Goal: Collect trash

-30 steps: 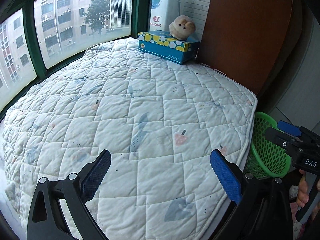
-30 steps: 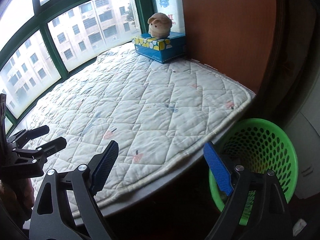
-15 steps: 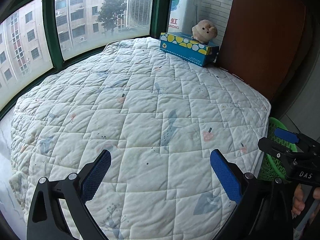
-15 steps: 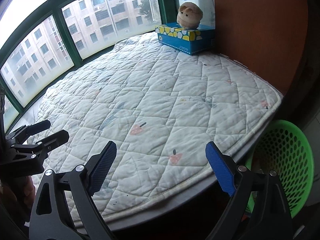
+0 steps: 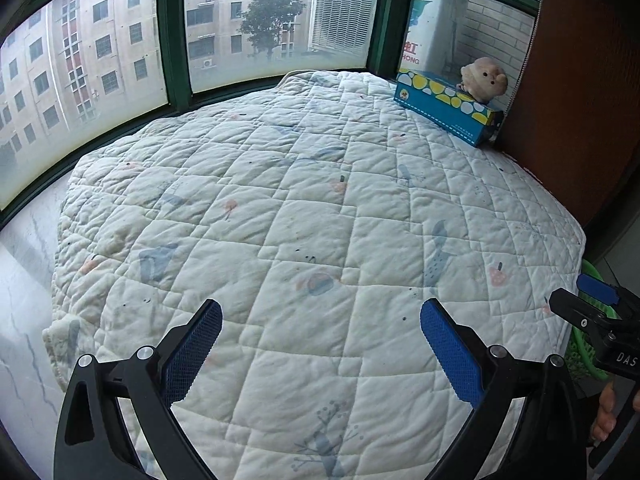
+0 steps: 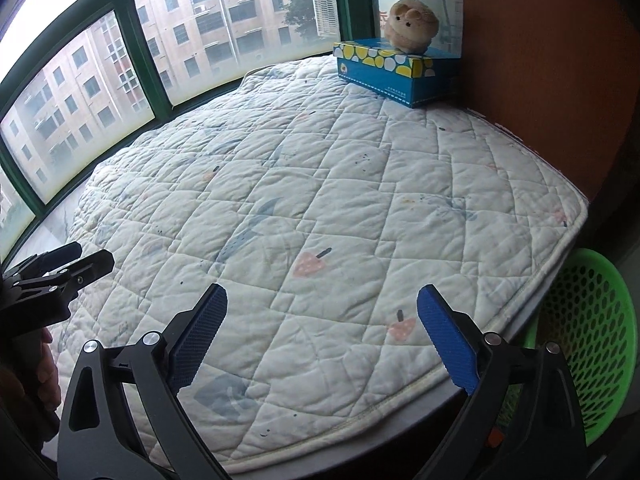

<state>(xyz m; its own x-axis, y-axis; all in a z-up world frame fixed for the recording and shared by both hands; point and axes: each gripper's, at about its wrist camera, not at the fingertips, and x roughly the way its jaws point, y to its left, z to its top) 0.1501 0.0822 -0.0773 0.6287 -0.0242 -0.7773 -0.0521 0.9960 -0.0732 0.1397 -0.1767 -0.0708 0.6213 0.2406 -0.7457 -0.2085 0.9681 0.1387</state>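
Note:
My left gripper [image 5: 320, 312] hangs open over the near part of a white quilted mat [image 5: 300, 208], with nothing between its blue pads. My right gripper [image 6: 322, 304] hovers over the mat's [image 6: 340, 184] near right corner; its jaws are opening and hold nothing. A green perforated basket [image 6: 592, 344] stands on the floor just past the mat's right edge; in the left wrist view only a sliver of that basket [image 5: 580, 344] shows behind the right gripper [image 5: 596, 300]. No loose trash shows on the mat.
A blue tissue box [image 6: 394, 70] with a beige plush toy [image 6: 412, 26] on top sits at the mat's far right corner, against a brown panel [image 6: 540, 60]. Green-framed windows [image 5: 172, 40] curve around the far side. The left gripper [image 6: 60, 268] shows at the left edge.
Both views have swung left across the mat: the tissue box and basket slid toward the right of each frame. The right gripper's jaws have spread a little wider.

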